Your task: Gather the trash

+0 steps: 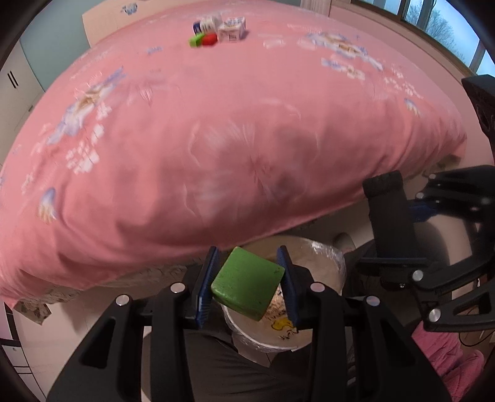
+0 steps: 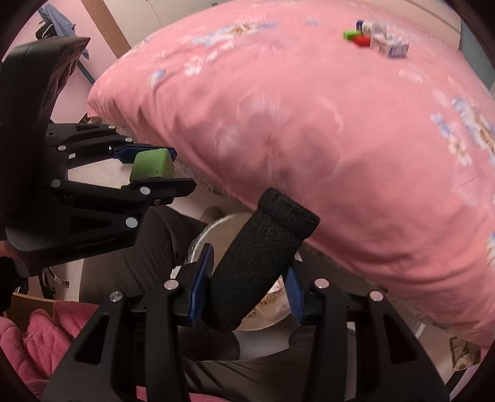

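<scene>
My left gripper (image 1: 247, 284) is shut on a green block (image 1: 247, 283) and holds it above a round white bin (image 1: 328, 263) lined with clear plastic, on the floor beside the bed. My right gripper (image 2: 247, 287) is shut on a black foam cylinder (image 2: 263, 256) over the same bin (image 2: 204, 235). The left gripper (image 2: 173, 168) with the green block (image 2: 151, 164) shows at the left of the right wrist view. The black cylinder (image 1: 389, 213) shows at the right of the left wrist view.
A pink flowered bed cover (image 1: 216, 139) fills most of both views. Far across it lie a green block (image 1: 196, 40), a red block (image 1: 210, 39) and small white boxes (image 1: 232, 29). A window (image 1: 448, 34) is at the far right.
</scene>
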Demonstrator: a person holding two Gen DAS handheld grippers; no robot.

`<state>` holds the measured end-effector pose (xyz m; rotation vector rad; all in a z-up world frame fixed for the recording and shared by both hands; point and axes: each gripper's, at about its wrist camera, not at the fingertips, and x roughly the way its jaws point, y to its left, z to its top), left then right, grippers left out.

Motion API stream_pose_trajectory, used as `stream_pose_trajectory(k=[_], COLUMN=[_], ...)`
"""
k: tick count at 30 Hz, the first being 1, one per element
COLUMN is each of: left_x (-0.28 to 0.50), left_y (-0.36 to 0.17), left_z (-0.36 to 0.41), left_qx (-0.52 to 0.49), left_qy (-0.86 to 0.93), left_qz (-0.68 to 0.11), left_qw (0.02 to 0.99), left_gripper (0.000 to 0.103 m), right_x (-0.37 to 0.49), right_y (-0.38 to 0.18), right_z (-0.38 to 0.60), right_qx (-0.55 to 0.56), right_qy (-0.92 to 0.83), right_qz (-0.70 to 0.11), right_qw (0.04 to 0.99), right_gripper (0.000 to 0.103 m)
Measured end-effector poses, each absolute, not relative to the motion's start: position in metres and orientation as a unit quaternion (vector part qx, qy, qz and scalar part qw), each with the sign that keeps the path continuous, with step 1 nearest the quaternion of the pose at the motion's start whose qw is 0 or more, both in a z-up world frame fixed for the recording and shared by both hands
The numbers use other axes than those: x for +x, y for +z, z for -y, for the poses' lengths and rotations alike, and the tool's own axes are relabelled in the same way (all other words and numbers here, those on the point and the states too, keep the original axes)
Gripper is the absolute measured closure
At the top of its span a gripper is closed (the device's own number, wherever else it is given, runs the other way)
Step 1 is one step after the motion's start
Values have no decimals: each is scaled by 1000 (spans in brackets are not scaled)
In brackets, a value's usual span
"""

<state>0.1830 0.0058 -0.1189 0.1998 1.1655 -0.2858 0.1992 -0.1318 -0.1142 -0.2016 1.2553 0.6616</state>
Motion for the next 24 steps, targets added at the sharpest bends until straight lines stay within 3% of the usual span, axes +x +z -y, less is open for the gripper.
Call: stream_pose_trajectory(k=[24], left_x=[182], left_y=[-245], left_z=[-5], left_qx=[71], left_qy=[-121], left_qz=[-645], left_qw=[751], left_gripper=[62], right_x=[179], right_y=[-239], right_z=[98], right_qx=[-70], right_qy=[311], right_qz=[-667], right_qw=[673], right_gripper=[58])
